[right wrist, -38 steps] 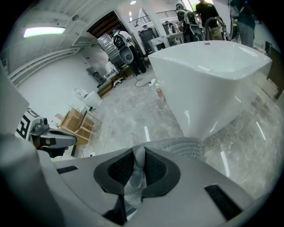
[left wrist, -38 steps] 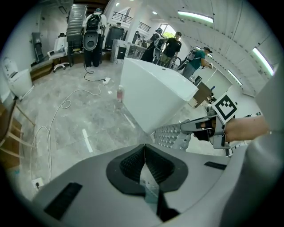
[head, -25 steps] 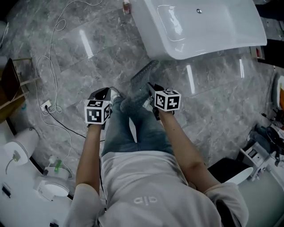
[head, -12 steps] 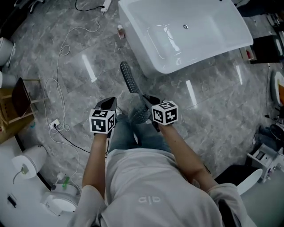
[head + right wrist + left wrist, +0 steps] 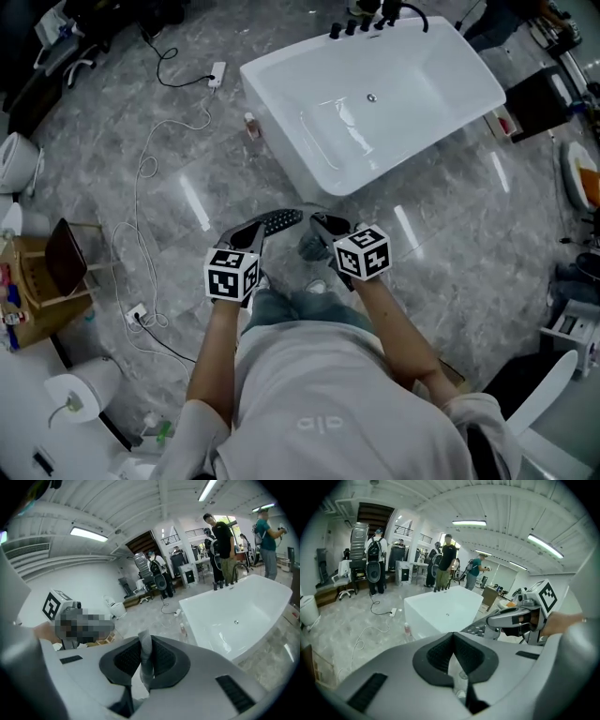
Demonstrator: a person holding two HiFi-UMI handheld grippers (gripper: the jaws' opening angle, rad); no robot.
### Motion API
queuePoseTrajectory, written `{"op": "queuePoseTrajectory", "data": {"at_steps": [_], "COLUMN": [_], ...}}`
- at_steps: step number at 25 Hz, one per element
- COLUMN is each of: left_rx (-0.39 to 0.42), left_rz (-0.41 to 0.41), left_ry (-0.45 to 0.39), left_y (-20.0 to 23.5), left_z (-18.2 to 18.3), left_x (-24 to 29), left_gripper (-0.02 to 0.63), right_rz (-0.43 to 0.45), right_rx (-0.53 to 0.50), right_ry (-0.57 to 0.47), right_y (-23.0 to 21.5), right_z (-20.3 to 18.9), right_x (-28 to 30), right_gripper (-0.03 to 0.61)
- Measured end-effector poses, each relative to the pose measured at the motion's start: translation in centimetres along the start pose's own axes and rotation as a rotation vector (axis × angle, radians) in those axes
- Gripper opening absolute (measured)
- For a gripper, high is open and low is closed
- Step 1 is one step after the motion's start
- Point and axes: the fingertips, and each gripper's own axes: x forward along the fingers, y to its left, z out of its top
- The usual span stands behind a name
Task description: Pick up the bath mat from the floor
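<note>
My head camera looks steeply down from above; both gripper cameras face outward along their jaws, sharing the bathtub (image 5: pixel 375 103).

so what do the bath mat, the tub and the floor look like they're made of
Bath mat: probably flexible rubber or soft plastic, matte dark grey; it shows rows of studs and bunches up softly.
Bathtub: glossy white, acrylic or enamel, can't tell which; bright highlights on smooth walls.
Floor: polished grey stone or stone-look tile; pale veining and mirrored light streaks.
</note>
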Motion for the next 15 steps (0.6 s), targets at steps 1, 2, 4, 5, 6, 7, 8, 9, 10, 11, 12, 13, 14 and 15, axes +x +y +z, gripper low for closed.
{"op": "queuePoseTrajectory", "data": {"at_steps": [1, 2, 4, 5, 6, 7, 8, 9, 10, 11, 12, 13, 14, 15], "left_rx": [0.014, 0.027, 0.053, 0.067, 0.079, 0.093, 0.107, 0.121, 0.132, 0.141, 0.149, 0.158, 0.169, 0.183], "left_rz": [-0.012, -0.026, -0.067, -0.092, -0.114, -0.132, -0.144, -0.152, -0.160, -0.168, -0.177, -0.185, -0.190, -0.192], "left_ry": [-0.013, -0.035, -0.102, -0.139, -0.171, -0.198, -0.220, -0.241, -0.262, -0.283, -0.303, -0.323, -0.342, -0.358], "left_y": [-0.5, -0.9, -1.9, -2.5, -3.0, -3.4, -3.8, -4.2, -4.5, -4.9, -5.2, -5.5, -5.7, -5.8], "left_z": [1.1, 2.3, 4.9, 6.3, 7.5, 8.6, 9.5, 10.3, 11.1, 11.8, 12.4, 13.1, 13.7, 14.4], "left_x": [-0.3, -0.7, -1.7, -2.3, -2.9, -3.6, -4.3, -5.1, -5.8, -6.6, -7.4, -8.1, -8.8, -9.4], "left_gripper": [0.015, 0.015, 0.015, 0.015, 0.015, 0.015, 0.015, 0.015, 0.015, 0.015, 0.015, 0.015, 0.015, 0.015], "right_rz": [-0.007, -0.013, -0.022, -0.025, -0.029, -0.033, -0.039, -0.044, -0.050, -0.054, -0.058, -0.061, -0.064, -0.066], "right_rx": [-0.007, -0.016, -0.035, -0.046, -0.055, -0.062, -0.066, -0.068, -0.068, -0.066, -0.064, -0.064, -0.066, -0.069], "right_ry": [-0.014, -0.028, -0.056, -0.070, -0.086, -0.103, -0.123, -0.144, -0.166, -0.190, -0.215, -0.240, -0.265, -0.291], "right_y": [0.3, 0.6, 1.4, 1.8, 2.3, 2.8, 3.2, 3.7, 4.0, 4.4, 4.8, 5.2, 5.5, 5.8], "right_z": [0.9, 1.7, 3.3, 3.9, 4.6, 5.2, 5.9, 6.6, 7.2, 7.8, 8.5, 9.1, 9.8, 10.5], "right_x": [-0.8, -1.5, -2.9, -3.6, -4.3, -5.0, -5.8, -6.6, -7.4, -8.3, -9.2, -10.0, -10.9, -11.8], "right_gripper": [0.054, 0.053, 0.054, 0.054, 0.053, 0.053, 0.052, 0.052, 0.052, 0.053, 0.053, 0.052, 0.053, 0.053]}}
